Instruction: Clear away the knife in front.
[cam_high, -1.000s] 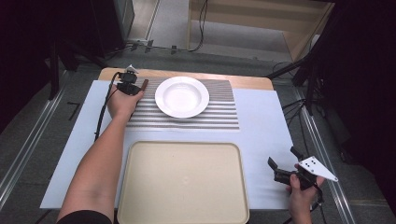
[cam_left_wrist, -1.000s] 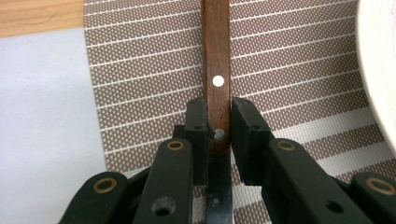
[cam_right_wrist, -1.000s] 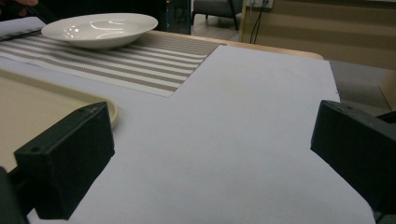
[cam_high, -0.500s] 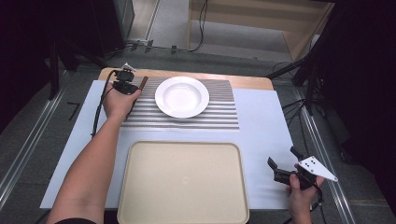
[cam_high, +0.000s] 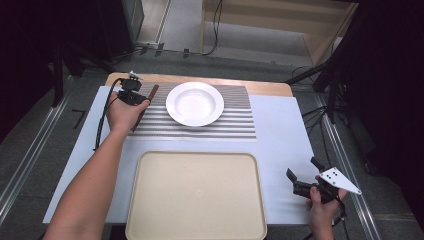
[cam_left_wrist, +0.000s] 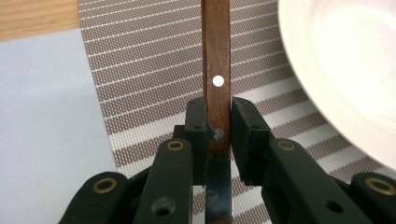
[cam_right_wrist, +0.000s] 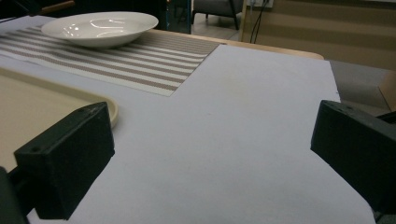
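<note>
The left gripper (cam_high: 134, 96) now sits a little farther left and nearer the far edge of the striped mat (cam_high: 235, 127) than a second ago. The knife (cam_left_wrist: 216, 70) clamped by its wooden handle goes with it: its handle now sticks out toward the white plate (cam_high: 195, 103), visibly clear of the hand, where before the hand mostly covered it.
</note>
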